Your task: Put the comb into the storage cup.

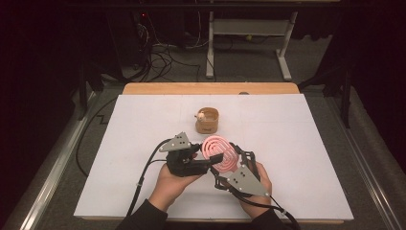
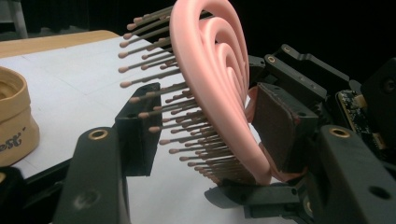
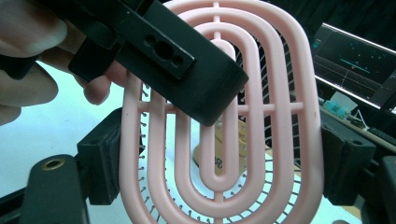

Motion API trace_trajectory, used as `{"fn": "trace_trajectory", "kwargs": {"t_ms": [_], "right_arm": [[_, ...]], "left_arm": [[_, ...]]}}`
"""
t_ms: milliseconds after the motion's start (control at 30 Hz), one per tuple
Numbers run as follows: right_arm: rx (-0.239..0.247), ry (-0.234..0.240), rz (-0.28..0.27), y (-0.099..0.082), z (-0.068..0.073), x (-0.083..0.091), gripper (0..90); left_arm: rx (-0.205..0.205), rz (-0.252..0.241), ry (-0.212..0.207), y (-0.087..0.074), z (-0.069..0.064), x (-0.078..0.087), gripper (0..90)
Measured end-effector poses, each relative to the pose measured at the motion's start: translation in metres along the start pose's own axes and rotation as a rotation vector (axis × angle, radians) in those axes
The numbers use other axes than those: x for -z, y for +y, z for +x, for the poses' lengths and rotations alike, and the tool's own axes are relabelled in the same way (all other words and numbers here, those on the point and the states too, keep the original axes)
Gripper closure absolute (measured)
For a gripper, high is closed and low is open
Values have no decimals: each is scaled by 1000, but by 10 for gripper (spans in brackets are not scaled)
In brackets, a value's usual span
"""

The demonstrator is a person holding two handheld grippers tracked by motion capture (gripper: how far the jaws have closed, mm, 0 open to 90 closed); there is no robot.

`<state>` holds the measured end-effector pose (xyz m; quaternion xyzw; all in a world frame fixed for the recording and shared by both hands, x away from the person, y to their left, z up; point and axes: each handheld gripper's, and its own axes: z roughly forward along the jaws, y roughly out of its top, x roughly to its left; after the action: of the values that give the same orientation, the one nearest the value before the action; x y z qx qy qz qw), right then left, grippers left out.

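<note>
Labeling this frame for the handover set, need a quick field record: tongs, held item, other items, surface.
held item: pink vented hairbrush, raised off the table, bristles toward the left
right tongs: shut on the brush's two edges
left tongs: astride the brush, one pad at the bristle tips, the other at its back; contact cannot be told
other items: small tan pouch with a small figure in it, behind the brush
surface: white table sheet
</note>
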<state>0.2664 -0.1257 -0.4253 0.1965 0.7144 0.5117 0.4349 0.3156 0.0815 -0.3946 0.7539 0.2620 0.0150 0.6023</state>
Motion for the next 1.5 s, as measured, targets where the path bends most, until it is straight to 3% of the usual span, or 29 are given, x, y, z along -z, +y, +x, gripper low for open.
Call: {"fn": "trace_trajectory", "kwargs": {"t_ms": [67, 433, 467, 633, 1133, 1500], "right_arm": [[-2, -2, -2, 0, 0, 0, 199], [14, -5, -1, 0, 2, 0, 199], [18, -4, -2, 0, 2, 0, 199], [18, -3, -2, 0, 2, 0, 199], [41, -15, -13, 2, 3, 1, 199], [54, -26, -20, 6, 4, 1, 198]], "left_arm": [[-2, -4, -2, -1, 0, 0, 457], [-3, -11, 4, -1, -2, 0, 460], [-4, -12, 2, -1, -1, 0, 499], [0, -16, -2, -1, -1, 1, 514], [10, -35, -33, 0, -2, 3, 569], [-9, -59, -37, 0, -5, 5, 590]]}}
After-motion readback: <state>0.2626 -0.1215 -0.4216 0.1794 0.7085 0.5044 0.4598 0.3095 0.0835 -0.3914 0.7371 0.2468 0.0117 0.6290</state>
